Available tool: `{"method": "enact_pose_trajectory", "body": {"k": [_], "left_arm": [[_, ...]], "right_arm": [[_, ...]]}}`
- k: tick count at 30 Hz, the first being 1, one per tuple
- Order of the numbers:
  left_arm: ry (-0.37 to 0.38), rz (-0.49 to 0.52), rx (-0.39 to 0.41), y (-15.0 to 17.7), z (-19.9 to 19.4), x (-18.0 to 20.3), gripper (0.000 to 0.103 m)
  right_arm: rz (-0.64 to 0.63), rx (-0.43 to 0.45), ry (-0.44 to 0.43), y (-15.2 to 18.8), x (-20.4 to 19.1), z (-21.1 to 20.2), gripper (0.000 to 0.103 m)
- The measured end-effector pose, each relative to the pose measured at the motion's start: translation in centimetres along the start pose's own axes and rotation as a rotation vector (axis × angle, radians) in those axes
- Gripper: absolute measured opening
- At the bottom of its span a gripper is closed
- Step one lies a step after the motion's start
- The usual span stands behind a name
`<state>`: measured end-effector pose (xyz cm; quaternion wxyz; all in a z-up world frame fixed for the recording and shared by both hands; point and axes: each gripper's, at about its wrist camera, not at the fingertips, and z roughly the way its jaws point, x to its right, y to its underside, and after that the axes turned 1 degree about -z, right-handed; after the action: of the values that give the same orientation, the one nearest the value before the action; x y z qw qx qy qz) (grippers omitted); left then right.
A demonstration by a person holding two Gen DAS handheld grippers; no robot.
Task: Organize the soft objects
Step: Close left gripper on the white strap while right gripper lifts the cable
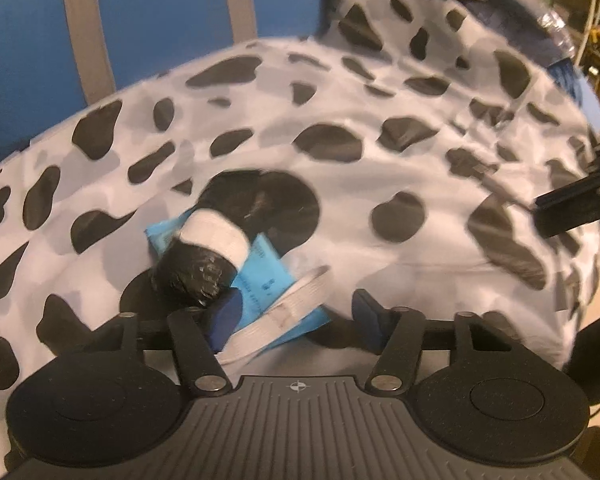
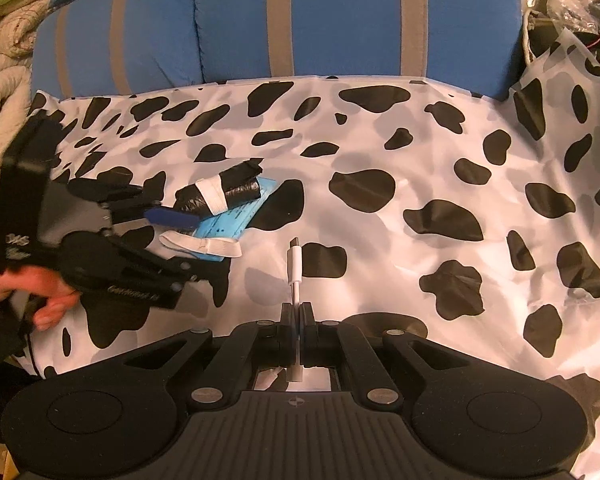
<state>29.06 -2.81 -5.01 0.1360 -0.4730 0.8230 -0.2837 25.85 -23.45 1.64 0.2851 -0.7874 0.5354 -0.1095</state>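
A black plastic roll with a white band (image 1: 204, 256) (image 2: 216, 194) lies on a blue packet (image 1: 268, 280) (image 2: 236, 216) on the cow-print cloth (image 1: 340, 92) (image 2: 380, 140). A white elastic strap (image 1: 284, 316) (image 2: 204, 246) lies across the packet's near end. My left gripper (image 1: 296, 316) (image 2: 172, 216) is open, its fingers astride the packet and strap, the roll just ahead of the left finger. My right gripper (image 2: 297, 312) is shut on a white USB cable (image 2: 294, 264), its plug pointing away, held above the cloth.
A blue cushion with grey stripes (image 2: 340, 20) (image 1: 160, 20) backs the cloth. Quilted bedding (image 2: 4, 40) is piled at far left. Bags and clutter (image 2: 580, 8) sit at the far right. The right gripper's tip (image 1: 572, 204) shows at the right edge of the left wrist view.
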Motion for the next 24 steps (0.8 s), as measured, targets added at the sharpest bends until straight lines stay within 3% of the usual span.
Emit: {"method": "enact_pose_trajectory", "body": {"k": [4, 5, 11, 15, 20, 24], "left_arm": [[-0.013, 0.002, -0.003, 0.0, -0.2, -0.4, 0.043], [-0.02, -0.004, -0.009, -0.1, -0.3, -0.5, 0.036], [-0.02, 0.029, -0.058, 0.5, -0.5, -0.4, 0.032], [-0.05, 0.029, -0.083, 1.0, -0.5, -0.4, 0.011], [-0.04, 0.012, -0.079, 1.1, -1.2, -0.3, 0.004], [-0.038, -0.002, -0.053, 1.0, -2.2, -0.2, 0.003]], "right_arm": [[-0.004, 0.001, -0.005, 0.1, 0.0, -0.1, 0.004], [-0.003, 0.001, -0.005, 0.0, 0.0, -0.1, 0.004], [-0.008, 0.001, -0.005, 0.0, -0.2, -0.1, 0.004], [-0.013, 0.004, -0.004, 0.0, -0.5, -0.1, 0.004], [-0.022, 0.0, 0.0, -0.1, -1.0, 0.2, 0.004], [-0.031, 0.003, 0.002, -0.2, -1.3, 0.2, 0.004]]}}
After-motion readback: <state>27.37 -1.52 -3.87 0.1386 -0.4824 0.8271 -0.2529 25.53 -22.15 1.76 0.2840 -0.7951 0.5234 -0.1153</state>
